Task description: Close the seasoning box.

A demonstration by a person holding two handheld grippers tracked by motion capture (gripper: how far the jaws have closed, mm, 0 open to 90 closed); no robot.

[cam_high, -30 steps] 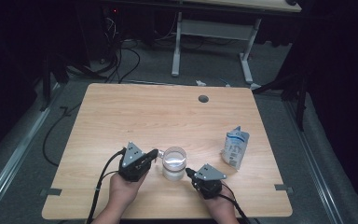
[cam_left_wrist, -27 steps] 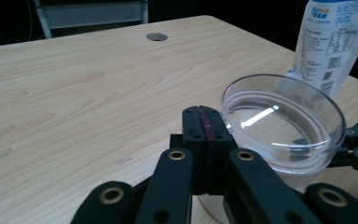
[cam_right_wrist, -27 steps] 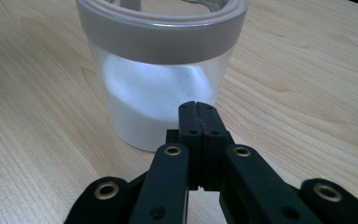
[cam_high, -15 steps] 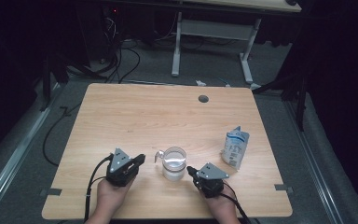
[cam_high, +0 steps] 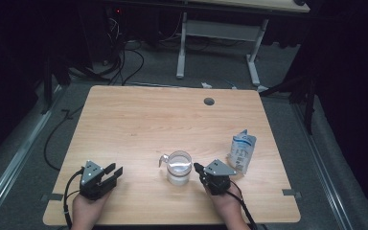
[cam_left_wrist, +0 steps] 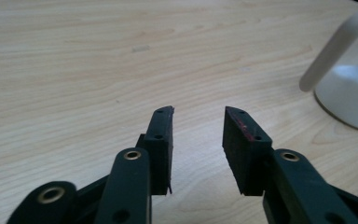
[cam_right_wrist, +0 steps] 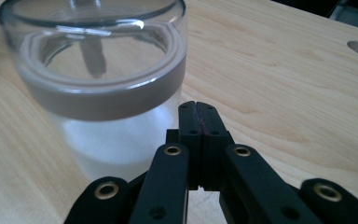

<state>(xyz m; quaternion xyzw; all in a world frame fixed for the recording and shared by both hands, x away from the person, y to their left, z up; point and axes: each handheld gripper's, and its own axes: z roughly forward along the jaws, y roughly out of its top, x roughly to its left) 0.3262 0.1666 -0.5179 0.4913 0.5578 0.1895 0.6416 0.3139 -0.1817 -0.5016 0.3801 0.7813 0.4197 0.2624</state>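
Apparently between steps, the left gripper (cam_high: pixel 115 173) has just been opening on nothing, well clear of the jar (cam_high: pixel 179 167), while the right gripper (cam_high: pixel 197 167) sits closed and empty beside it; next calls for a fresh grasp.

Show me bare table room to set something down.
Free: the whole far half of the table up to the round hole, and the left side beyond the left gripper. Crowded: the near edge, where the jar, right gripper and pouch sit close together.

Pale wood-grain bench (cam_high: pixel 139 124); clear jar (cam_high: pixel 179 167) with white contents; black tools; white-and-blue pouch (cam_high: pixel 242 151).
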